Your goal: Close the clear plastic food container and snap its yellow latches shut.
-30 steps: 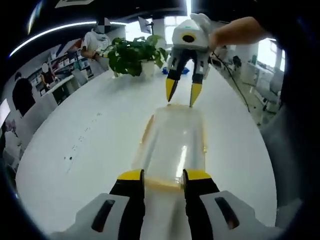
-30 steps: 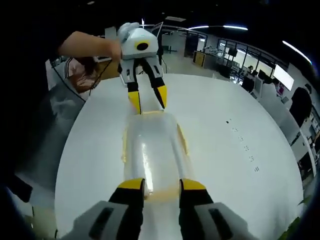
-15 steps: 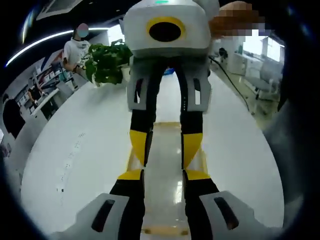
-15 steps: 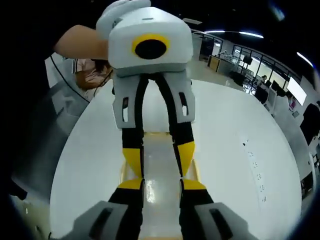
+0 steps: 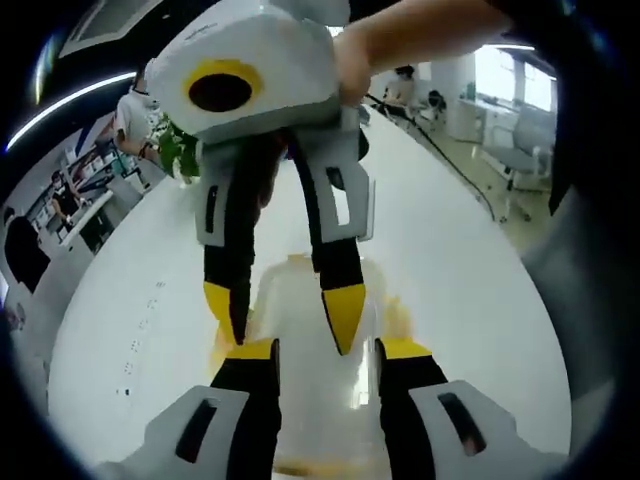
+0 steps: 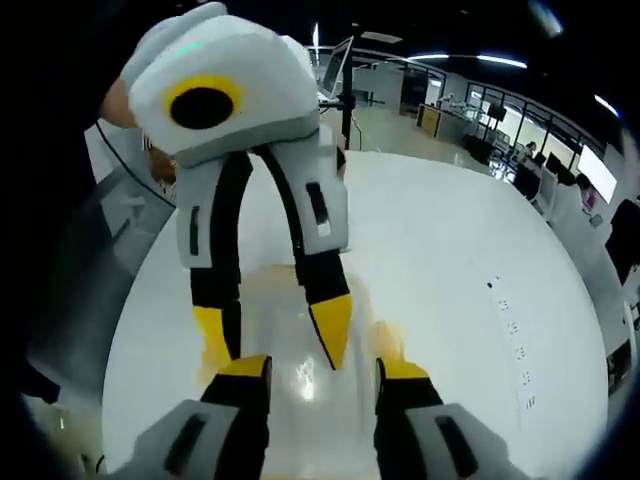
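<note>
counter (image 5: 470, 300): large white oval top, container lies on it between the two tools; also seen in right gripper view (image 6: 450, 260).
room: open office behind, desks and ceiling light strips; people stand far off at left of left gripper view.
container (image 5: 295, 330): clear plastic, long, lying flat on counter, runs away from the camera under both tools; in right gripper view (image 6: 285, 340) same, glare spot on lid. Lid looks down on the box; cannot tell if fully seated.
right tool (image 6: 318, 372): own jaws spread, one each side of container's near end, nothing pinched. In left gripper view (image 5: 285, 320) it comes in from above, held by a hand (image 5: 400, 40), yellow tips pointing down at the lid, jaws apart.
left tool (image 5: 325, 352): own jaws spread, straddling container's near end, not pinching. In right gripper view (image 6: 270, 335) it hangs over the container, tips apart, close above the lid; contact unclear.
plant (image 5: 175, 150): green, on counter far side, mostly hidden behind right tool.
latches (image 5: 395, 315): yellow bits along container's long side; also (image 6: 385, 338); open or snapped, cannot tell.
</note>
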